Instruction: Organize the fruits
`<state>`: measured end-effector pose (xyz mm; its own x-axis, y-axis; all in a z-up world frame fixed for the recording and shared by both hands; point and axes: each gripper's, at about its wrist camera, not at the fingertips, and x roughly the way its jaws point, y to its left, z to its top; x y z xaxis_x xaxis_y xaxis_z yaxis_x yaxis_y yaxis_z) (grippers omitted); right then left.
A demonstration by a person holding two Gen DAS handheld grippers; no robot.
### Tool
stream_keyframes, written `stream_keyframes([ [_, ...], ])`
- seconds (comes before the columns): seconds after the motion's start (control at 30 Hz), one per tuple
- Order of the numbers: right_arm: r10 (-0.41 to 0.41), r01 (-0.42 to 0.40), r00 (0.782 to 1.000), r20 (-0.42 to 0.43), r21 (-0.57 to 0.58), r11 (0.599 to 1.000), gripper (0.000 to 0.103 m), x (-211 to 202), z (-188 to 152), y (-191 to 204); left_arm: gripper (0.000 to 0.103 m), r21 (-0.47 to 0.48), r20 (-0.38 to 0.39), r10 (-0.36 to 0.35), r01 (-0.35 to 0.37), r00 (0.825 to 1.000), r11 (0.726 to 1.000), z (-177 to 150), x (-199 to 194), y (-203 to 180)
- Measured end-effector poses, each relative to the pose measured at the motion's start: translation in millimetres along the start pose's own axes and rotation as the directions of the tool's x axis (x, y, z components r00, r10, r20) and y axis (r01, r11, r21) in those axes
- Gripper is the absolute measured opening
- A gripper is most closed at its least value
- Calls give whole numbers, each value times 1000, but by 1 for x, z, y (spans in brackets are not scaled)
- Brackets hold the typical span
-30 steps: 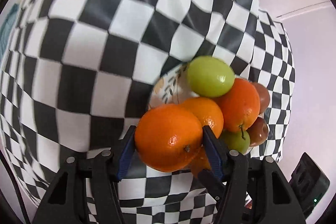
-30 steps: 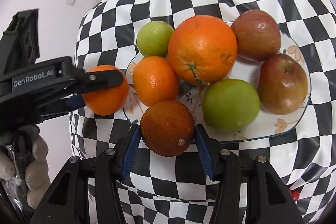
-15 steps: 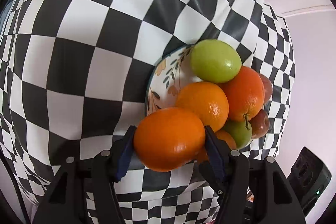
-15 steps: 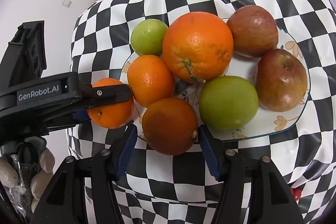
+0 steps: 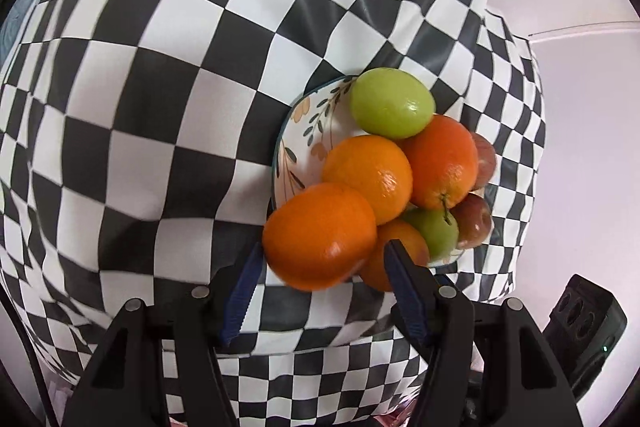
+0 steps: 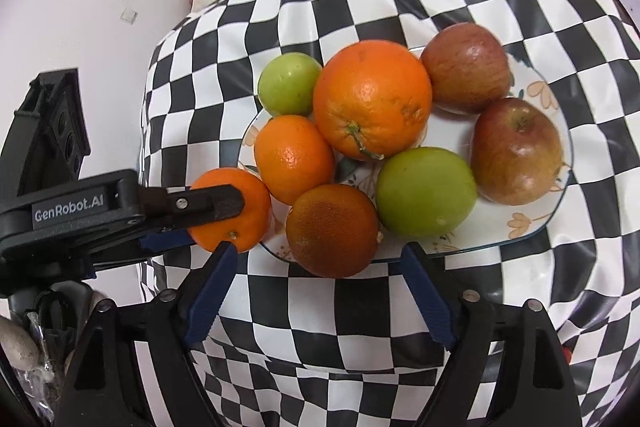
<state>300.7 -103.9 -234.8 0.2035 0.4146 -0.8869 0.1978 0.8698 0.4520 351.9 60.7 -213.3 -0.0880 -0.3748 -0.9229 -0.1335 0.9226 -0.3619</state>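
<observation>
While the left gripper [image 5: 320, 267] is clamping a bright mandarin [image 5: 320, 235] between its blue pads, it is holding that fruit right at the 7 o'clock edge of the flowered plate [image 5: 298, 131], which is sitting on the checkered tablecloth [image 5: 140, 107]. The right gripper [image 6: 316, 259] has just been opening its jaws; the dark, russet orange [image 6: 332, 231] is lying between them but apart from both pads, resting on the plate's near rim.

To finish this step well, I judge the left hand should be carrying the mandarin over the rim before letting go, aiming at the bare patch of china at the plate's 9 to 10 o'clock as the left wrist view shows it. Releasing at the lip is risking a roll onto the cloth. The right hand should be backing straight away so its wide fingers are not nudging the russet orange, which is overhanging the rim.

Seen from the right wrist, the plate is holding seven fruits: a big orange [image 6: 372, 99] at centre, a small green apple [image 6: 290, 83] at 10 o'clock, a smaller orange [image 6: 294, 159] at 8, the russet one at 6, a large green apple [image 6: 426, 191] at 5, and two red apples [image 6: 516, 151] at 1 and 3. Space is getting tight, so a gentle placement matters.
</observation>
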Motion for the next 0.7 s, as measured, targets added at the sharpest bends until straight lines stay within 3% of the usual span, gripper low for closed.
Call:
stream_keyframes([
  [0.1,-20,20,1000,15,-6,1000,92,-12,-1,-2,61,34,43,0,-1,999,999,-11,-15,-8],
  [0.2,-103,106,993,58,-44,993,94,-32,-4,-2,62,88,124,54,-65,991,994,-26,-34,-20],
  [0.23,-131,135,989,70,-55,989,94,-38,-5,-2,69,105,153,79,-96,985,990,-32,-39,-24],
  [0.27,-159,165,983,88,-66,984,95,-44,-6,-3,81,123,183,103,-127,978,984,-39,-45,-28],
  [0.33,-218,232,966,139,-93,968,96,-62,-10,-3,89,157,234,140,-179,962,971,-52,-52,-35],
  [0.53,-267,300,938,222,-126,946,97,-108,-25,-7,89,159,399,252,-337,882,928,-99,-70,-37],
  [0.63,-246,277,943,222,-120,953,97,-124,-30,-9,89,125,408,271,-347,872,930,-114,-79,-27],
  [0.7,-270,304,935,229,-128,944,97,-131,-36,-7,89,108,426,272,-347,863,932,-126,-89,-24],
])
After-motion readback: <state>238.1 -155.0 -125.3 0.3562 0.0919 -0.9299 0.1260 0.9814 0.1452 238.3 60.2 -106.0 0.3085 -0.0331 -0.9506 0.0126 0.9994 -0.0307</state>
